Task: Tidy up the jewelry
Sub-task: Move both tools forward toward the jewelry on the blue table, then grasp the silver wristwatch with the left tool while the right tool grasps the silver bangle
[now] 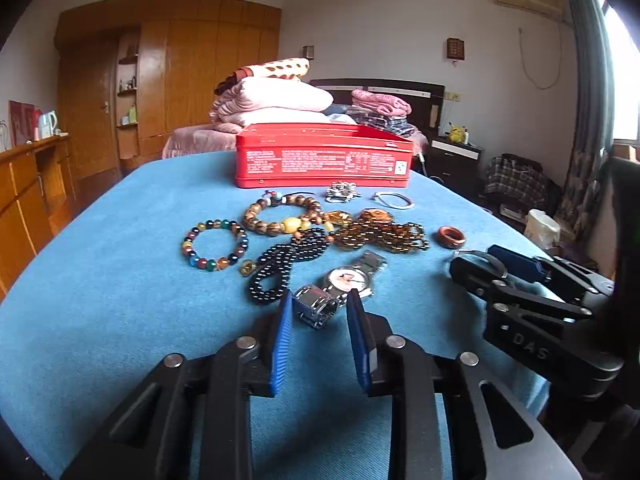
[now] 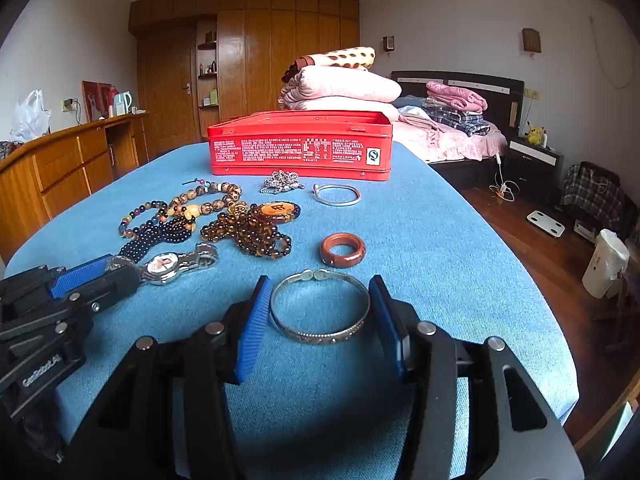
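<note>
Left wrist view
Left gripper (image 1: 319,308): spread; its blue pads flank the near end of the watch band without visibly pressing on it.
Watch (image 1: 347,280): lies flat on the blue cloth (image 1: 120,280), pale dial up, metal band running near-left to far-right.
Black bead string (image 1: 286,264): coiled just left of the watch.
Multicolour bead bracelet (image 1: 215,245): further left, lying apart.
Wooden bead bracelet (image 1: 282,214): beyond the black beads.
Amber bead pile (image 1: 380,234): right of the wooden beads.
Red-brown ring (image 1: 451,237): alone to the right.
Red tin (image 1: 324,158): far middle of the table, open at the top.
Right gripper (image 1: 486,260): seen at the right edge, down at the cloth.

Right wrist view
Right gripper (image 2: 320,304): spread wide around the silver bangle (image 2: 319,307); whether the pads touch it I cannot tell.
Silver bangle: flat on the cloth, between the pads, near middle.
Red-brown ring (image 2: 343,249): just beyond the bangle.
Thin silver bangle (image 2: 337,195): further off, near the red tin (image 2: 300,146).
Silver chain heap (image 2: 282,181): left of the thin bangle.
Left gripper (image 2: 116,270): at the left edge, at the watch (image 2: 168,266).
</note>
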